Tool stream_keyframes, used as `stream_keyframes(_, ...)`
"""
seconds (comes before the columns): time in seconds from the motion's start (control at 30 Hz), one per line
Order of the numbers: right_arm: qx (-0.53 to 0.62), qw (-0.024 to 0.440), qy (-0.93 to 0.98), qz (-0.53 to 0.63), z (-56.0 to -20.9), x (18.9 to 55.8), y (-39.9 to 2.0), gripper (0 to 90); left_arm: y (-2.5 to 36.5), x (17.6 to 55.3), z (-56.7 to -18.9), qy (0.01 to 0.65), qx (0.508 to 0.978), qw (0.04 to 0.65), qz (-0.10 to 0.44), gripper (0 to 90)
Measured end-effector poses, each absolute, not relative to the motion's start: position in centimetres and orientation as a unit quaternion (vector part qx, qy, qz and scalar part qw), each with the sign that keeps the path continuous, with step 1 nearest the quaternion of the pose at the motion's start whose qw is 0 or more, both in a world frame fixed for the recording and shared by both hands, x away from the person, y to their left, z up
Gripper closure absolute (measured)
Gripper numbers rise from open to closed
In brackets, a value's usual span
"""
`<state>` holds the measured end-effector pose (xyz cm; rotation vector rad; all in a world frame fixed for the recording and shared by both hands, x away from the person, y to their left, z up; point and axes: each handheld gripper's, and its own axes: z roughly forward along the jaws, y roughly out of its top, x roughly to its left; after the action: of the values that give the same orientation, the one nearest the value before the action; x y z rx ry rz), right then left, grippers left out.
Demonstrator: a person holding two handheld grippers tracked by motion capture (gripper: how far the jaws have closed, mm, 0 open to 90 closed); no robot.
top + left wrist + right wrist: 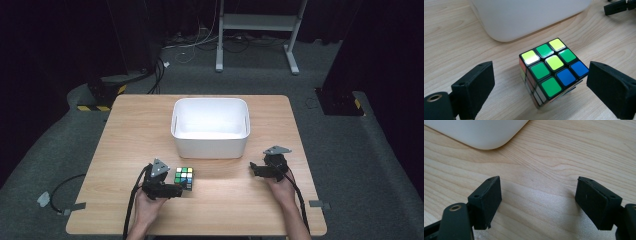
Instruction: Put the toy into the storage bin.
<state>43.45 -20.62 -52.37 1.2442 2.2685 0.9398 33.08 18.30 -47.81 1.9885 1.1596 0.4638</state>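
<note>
Cube (551,72) sits near desk's front edge, left of middle, between left gripper's (541,87) spread jaws, untouched. Judged light, rigid, slick plastic; best clamped on 2 opposite flat faces. Right gripper (537,202) spread, empty.

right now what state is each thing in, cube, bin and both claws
cube: scrambled, flat on the table, between the left claw's jaws, not gripped
bin: upright, empty
left claw: open, jaws either side of the cube
right claw: open, holding nothing, over bare table
</note>
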Motion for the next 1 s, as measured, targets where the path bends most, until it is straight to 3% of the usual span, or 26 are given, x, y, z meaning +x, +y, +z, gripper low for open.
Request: stream_keyframes(1.0, 0.444, 0.193, 0.808, 0.335, -52.4, 43.4, -20.6, 21.1, 15.8, 34.5, -49.4, 0.443, 0.796, 0.373, 0.177, 4.3)
